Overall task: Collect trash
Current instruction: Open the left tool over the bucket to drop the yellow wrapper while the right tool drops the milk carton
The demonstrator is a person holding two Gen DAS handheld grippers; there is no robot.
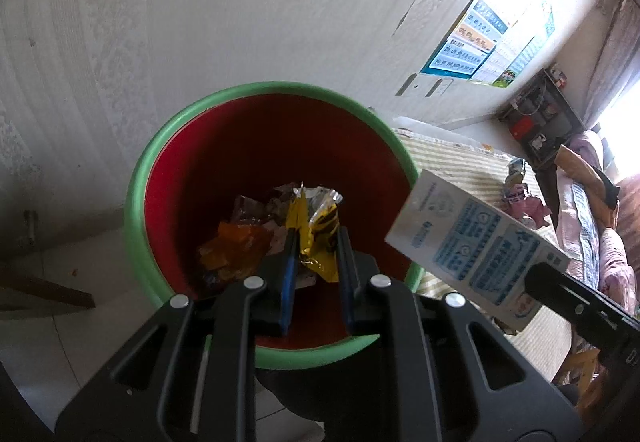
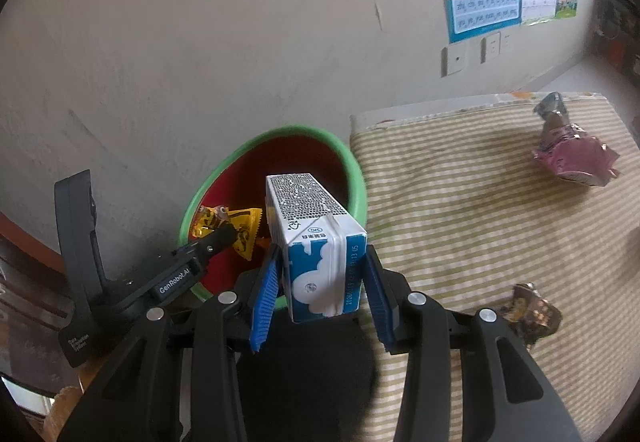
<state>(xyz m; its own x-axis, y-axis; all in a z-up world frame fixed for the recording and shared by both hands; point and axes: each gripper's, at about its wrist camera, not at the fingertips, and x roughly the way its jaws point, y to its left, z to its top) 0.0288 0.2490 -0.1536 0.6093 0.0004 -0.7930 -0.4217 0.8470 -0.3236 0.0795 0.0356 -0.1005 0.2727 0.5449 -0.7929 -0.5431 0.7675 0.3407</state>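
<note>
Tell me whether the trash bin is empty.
Not empty: the bin already holds wrappers at its bottom, below the yellow wrapper in the left gripper.

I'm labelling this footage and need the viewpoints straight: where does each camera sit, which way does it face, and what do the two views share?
Left wrist view: on the left hand-held gripper, angled down into the green-rimmed red plastic bin; its blue-padded fingers pinch a yellow foil wrapper.
Right wrist view: on the right hand-held gripper, angled down toward bin and striped mat; its fingers clamp a blue-and-white milk carton.
Shared: bin, wrapper, carton, and each other's gripper.
</note>
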